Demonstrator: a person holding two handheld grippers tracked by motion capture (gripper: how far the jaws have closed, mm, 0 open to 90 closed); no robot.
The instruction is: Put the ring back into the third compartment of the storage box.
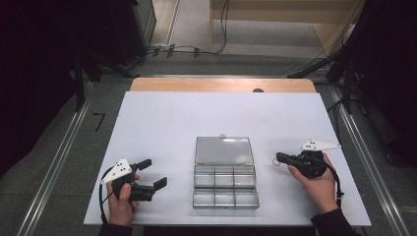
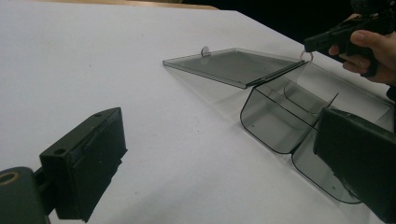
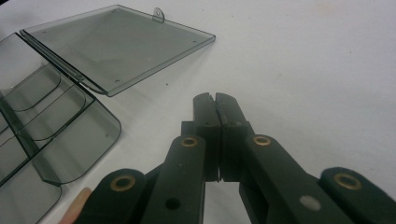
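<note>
Matte black jaws of the right gripper point(image 3: 215, 100) are clenched together, with a small wire ring point(image 1: 276, 162) at the tip in the high view. Left gripper point(image 1: 153, 173) gapes, released. Smoky clear plastic box point(image 1: 224, 186), round-cornered compartments, lid flat open, sits near the white table's point(image 1: 162, 123) front edge.

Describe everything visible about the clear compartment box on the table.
The compartment box is smoky transparent plastic, lying open on the white table. Its flat lid, with a small tab at the far edge, is hinged back flat on the table. Six compartments with rounded bottoms, in two rows, look empty. Neither gripper touches it.
</note>
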